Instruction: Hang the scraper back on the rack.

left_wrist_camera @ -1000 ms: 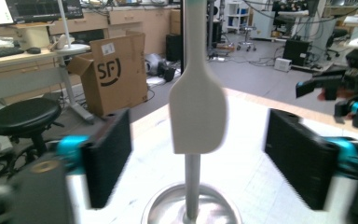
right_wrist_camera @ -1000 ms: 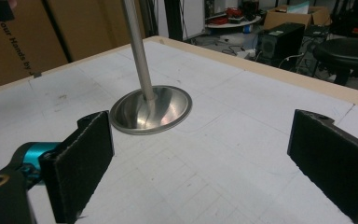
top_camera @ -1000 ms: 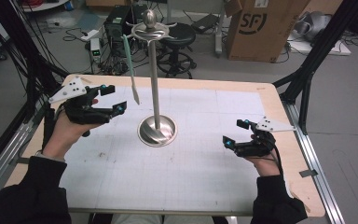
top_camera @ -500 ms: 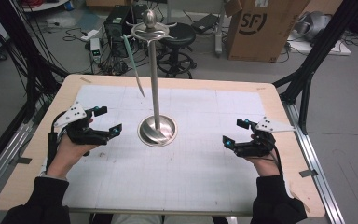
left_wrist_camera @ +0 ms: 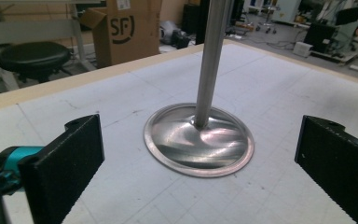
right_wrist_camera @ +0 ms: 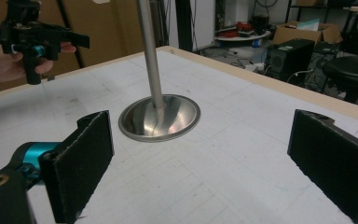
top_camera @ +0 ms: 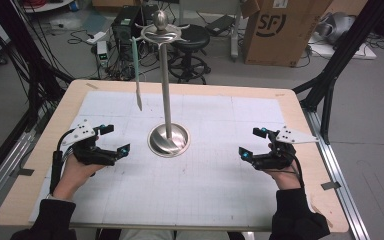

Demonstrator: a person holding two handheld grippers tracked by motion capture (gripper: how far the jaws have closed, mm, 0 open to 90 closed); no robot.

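Looking down from the high view, you've got the left gripper (top_camera: 109,140) low over the white mat (top_camera: 205,200), jaws spread wide with nothing between them; they have just been opening. Your right gripper (top_camera: 252,142) sits across the table, jaws apart and empty too. Between both stands the metal stand (top_camera: 166,90), its round base (top_camera: 168,140) well apart from either set of fingers, and a pale green strip (top_camera: 136,70) hangs from a hook at the top. My read: the hanging step looks done and you're resting at the sides.

Over to the left gripper view: both black pads (left_wrist_camera: 70,163) frame the stand's base (left_wrist_camera: 198,140), which lies ahead of them, not touched.

Right gripper view now: pads (right_wrist_camera: 81,158) wide apart again, the base (right_wrist_camera: 160,116) near but clear of them, and your left gripper (right_wrist_camera: 42,39) shows beyond the pole. Any next move calls for a reach up to the hook, not the base.
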